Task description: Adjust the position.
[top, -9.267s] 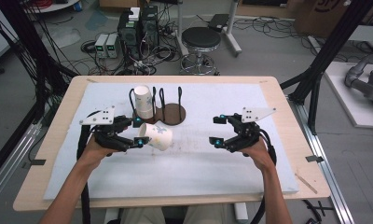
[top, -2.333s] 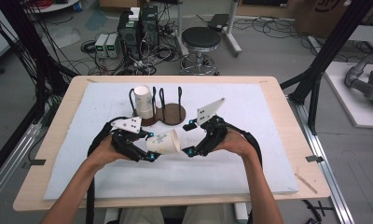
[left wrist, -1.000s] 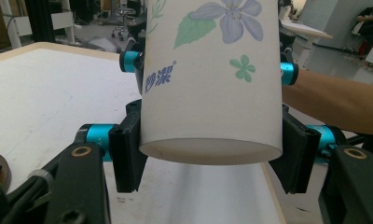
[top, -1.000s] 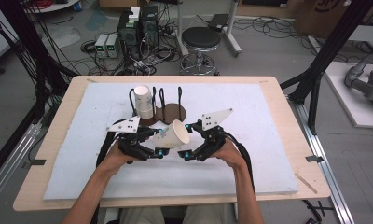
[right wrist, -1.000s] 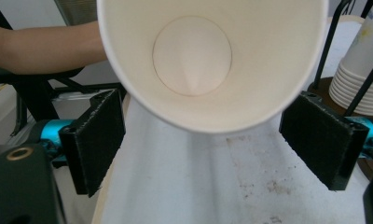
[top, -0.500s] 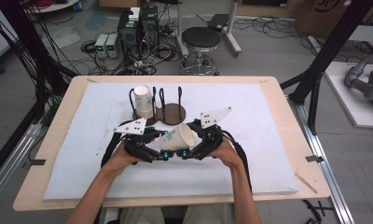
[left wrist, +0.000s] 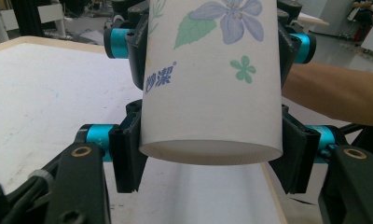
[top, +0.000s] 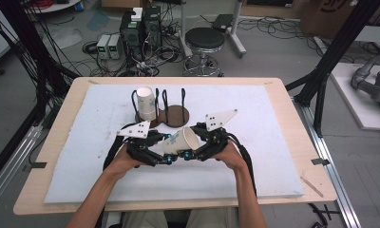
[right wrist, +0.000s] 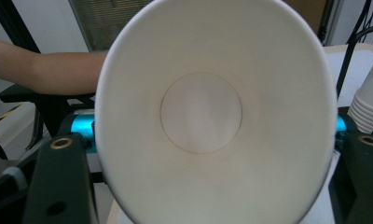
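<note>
The paper cup (top: 180, 140) was held in the air just above the white surface (top: 273, 142), near its middle and toward the person's side, between the 2 grippers. It lay tilted on its side, its open mouth turned toward the right gripper (top: 194, 153) and its base toward the left gripper (top: 165, 156).

In the left gripper view the cup (left wrist: 212, 79) showed its flowered wall with blue printing, and the left gripper's (left wrist: 208, 163) 2 black jaws pressed on either side near the base, so that gripper was clamped on the cup. Farther along the same wall, the other gripper's jaws also pressed against the cup near the rim.

In the right gripper view the cup's (right wrist: 212, 116) white inside and round bottom faced the camera, with the right gripper (right wrist: 212, 140) set on both sides of the rim. Its jaws had just been closing, with the cup between them, and they gripped it.

Behind the hands, a dark wire cup holder (top: 171, 110) stood on the surface, with a stack of cups (top: 146, 103) leaning in its left slot.
</note>
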`<state>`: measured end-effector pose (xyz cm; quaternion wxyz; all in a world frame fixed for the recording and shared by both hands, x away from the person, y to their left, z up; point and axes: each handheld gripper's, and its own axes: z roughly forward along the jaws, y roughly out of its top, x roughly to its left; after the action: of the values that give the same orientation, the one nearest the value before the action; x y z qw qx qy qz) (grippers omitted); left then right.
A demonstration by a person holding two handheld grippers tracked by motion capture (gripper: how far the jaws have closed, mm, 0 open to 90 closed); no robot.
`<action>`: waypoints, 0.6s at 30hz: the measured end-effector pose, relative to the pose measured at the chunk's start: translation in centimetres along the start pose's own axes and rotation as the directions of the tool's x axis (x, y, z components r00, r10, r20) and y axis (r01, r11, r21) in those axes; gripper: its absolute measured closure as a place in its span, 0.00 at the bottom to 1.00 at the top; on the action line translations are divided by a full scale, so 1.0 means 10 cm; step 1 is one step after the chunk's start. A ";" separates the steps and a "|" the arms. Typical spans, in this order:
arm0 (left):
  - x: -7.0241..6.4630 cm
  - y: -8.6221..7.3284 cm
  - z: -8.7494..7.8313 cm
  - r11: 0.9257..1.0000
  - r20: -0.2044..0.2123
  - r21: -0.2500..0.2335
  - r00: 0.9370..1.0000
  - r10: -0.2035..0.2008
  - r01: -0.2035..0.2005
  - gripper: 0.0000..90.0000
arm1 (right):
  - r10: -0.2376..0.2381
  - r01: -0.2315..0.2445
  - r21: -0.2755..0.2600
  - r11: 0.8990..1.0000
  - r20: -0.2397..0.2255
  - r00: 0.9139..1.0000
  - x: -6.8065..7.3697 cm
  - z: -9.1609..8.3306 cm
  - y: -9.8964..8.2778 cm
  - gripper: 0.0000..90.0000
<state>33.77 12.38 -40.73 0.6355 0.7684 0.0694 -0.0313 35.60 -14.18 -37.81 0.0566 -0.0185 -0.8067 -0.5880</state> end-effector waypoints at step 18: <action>-0.02 -0.02 -0.02 0.992 -0.184 0.116 0.982 -0.035 0.057 0.02 | 0.016 -0.017 0.022 1.000 0.051 0.999 -0.01 -0.05 0.00 0.34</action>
<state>33.51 12.63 -40.87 0.5778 0.8033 0.1427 0.0199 35.70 -14.64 -37.64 0.0413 -0.0395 -0.8142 -0.5778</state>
